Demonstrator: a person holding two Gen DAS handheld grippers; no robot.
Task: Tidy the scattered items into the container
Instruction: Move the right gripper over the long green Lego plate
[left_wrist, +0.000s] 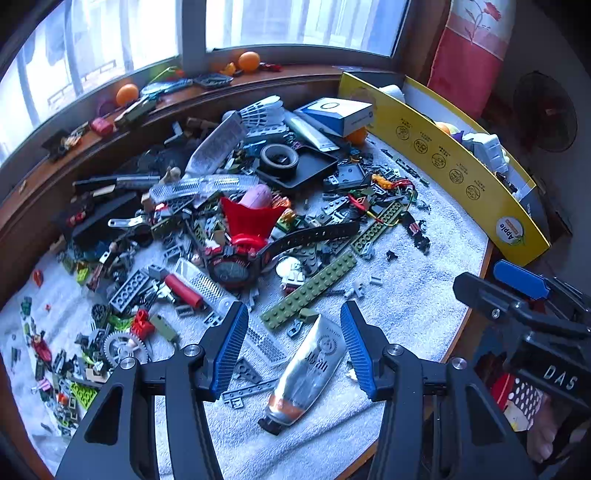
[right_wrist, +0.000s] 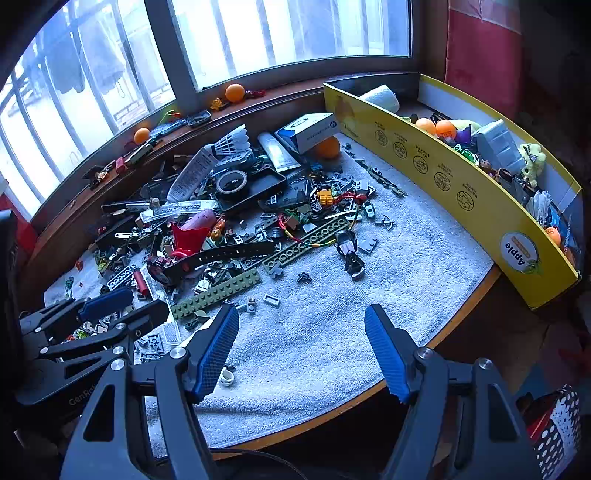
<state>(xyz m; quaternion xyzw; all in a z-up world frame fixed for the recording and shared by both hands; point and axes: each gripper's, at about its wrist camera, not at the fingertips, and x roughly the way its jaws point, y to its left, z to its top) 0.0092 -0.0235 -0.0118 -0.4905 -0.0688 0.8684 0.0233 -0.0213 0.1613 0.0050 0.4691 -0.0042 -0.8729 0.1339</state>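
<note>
Between my left hand-held gripper's (left_wrist: 293, 345) spread fingers lies a silver tube (left_wrist: 308, 373) on the towel-covered bench (left_wrist: 406, 302); neither pad touches it. Alongside, my right hand-held gripper (right_wrist: 301, 349) stands wide apart over bare towel, holding nothing. Bricks and a watch (left_wrist: 236, 266) litter the middle. At the right edge stands the yellow box (right_wrist: 443, 177), partly filled.

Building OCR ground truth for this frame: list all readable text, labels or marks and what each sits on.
"Apple": oval sticker, printed upside down, on the yellow cardboard box.
"DAS": black body of the right tool, seen in the left wrist view.
"GenRo", cut off: black body of the left tool, in the right wrist view.
Unreadable: print on the silver squeeze tube, round stamps on the box wall, blue and white carton, watch face.
</note>
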